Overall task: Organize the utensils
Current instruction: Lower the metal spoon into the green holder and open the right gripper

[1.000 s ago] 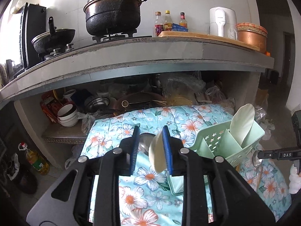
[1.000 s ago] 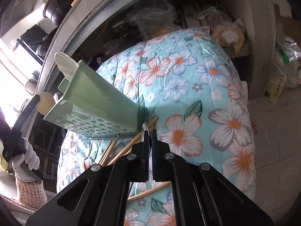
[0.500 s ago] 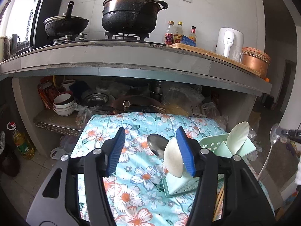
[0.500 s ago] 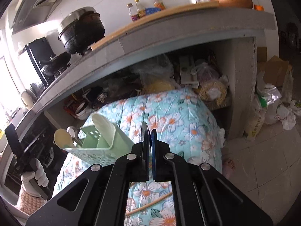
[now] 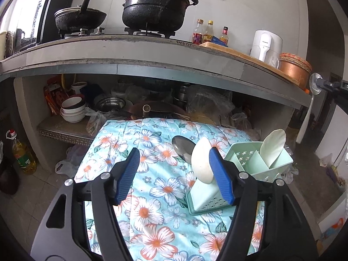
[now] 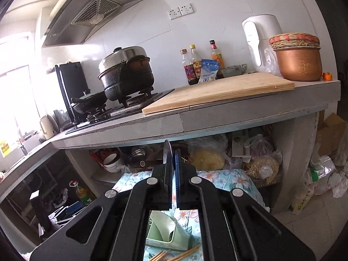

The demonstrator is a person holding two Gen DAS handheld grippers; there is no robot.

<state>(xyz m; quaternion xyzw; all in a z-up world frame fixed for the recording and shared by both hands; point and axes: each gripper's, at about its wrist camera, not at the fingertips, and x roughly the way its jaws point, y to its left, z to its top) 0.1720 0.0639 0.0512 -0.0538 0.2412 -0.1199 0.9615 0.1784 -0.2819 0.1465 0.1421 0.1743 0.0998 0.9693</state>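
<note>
Pale green plastic, the utensil caddy (image 5: 256,165) stands on the floral cloth (image 5: 152,187) at lower right of the left wrist view, with a cream spoon (image 5: 202,163) and a steel spoon (image 5: 182,146) in its near compartment. The left hand-held gripper (image 5: 174,174) is opening, its blue pads apart with nothing pressed between them. At the right edge, the right hand-held gripper (image 6: 171,171) is clamped on a white-handled metal spoon (image 5: 308,111), raised well above the caddy; chopsticks (image 6: 174,254) lie on the cloth beside it.
</note>
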